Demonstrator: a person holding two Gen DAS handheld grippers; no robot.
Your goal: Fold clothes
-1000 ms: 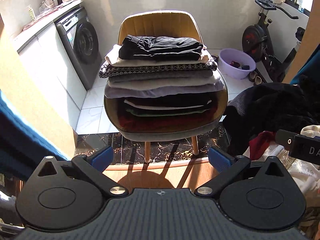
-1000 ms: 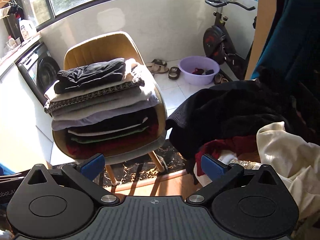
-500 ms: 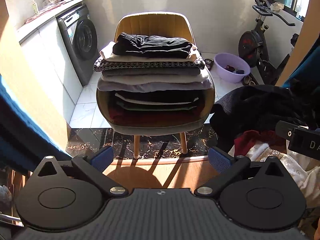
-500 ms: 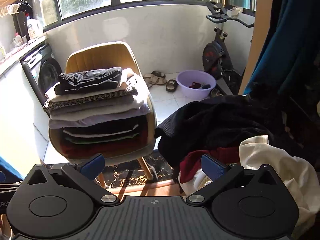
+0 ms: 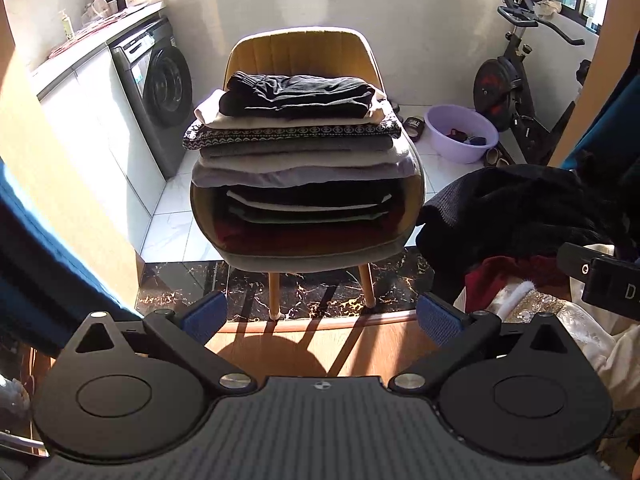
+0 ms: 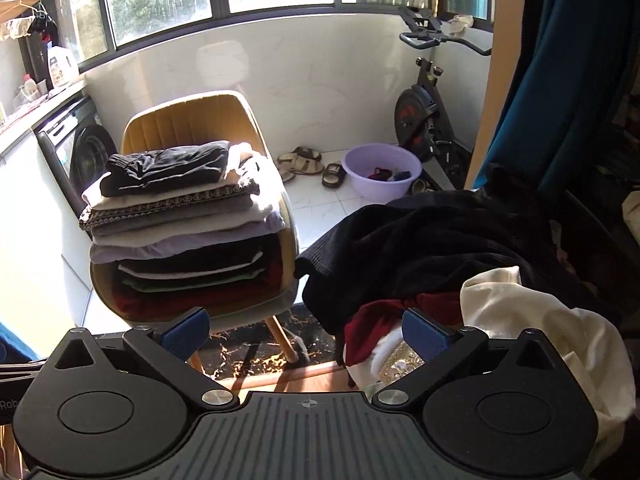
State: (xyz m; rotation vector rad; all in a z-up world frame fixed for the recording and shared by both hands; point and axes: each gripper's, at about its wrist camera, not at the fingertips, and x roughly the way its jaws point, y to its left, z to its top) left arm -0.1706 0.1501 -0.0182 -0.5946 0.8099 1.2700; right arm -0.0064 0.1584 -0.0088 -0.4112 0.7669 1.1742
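**Both grippers empty before the clothes pile**

While a tall stack of folded clothes (image 5: 296, 152) fills the seat of the yellow chair (image 5: 300, 46) at 12 o'clock in the left wrist view, the left gripper (image 5: 320, 316) hangs above the wooden floor (image 5: 312, 344) with its jaws spread wide and nothing between its blue pads (image 5: 438, 318). A folded black garment (image 5: 298, 94) tops the stack, resting on a cream layer and a patterned dark-and-white one, with grey, lilac, black, green and dark red layers beneath.

At 3 o'clock of that view lies the unfolded heap: a black knit garment (image 5: 516, 208) draped over a dark red one (image 5: 500, 276) and a white piece with gold trim (image 5: 532, 304). Part of the right gripper's body pokes in at the right edge, just above that heap.

In the right wrist view the right gripper (image 6: 306, 330) is likewise wide open and holds nothing. Its right pad sits just in front of the red garment (image 6: 376, 324), though I cannot tell whether they touch. A cream garment (image 6: 532, 320) lies at 4 o'clock, the black knit above it, and the chair with its stack at 9 o'clock.

Farther back stand a washing machine (image 5: 160, 80) at 10 o'clock, a lilac basin (image 6: 382, 170) on the white tiles, sandals (image 6: 302, 160) beside it, and an exercise bike (image 6: 424, 112) at 1 o'clock.
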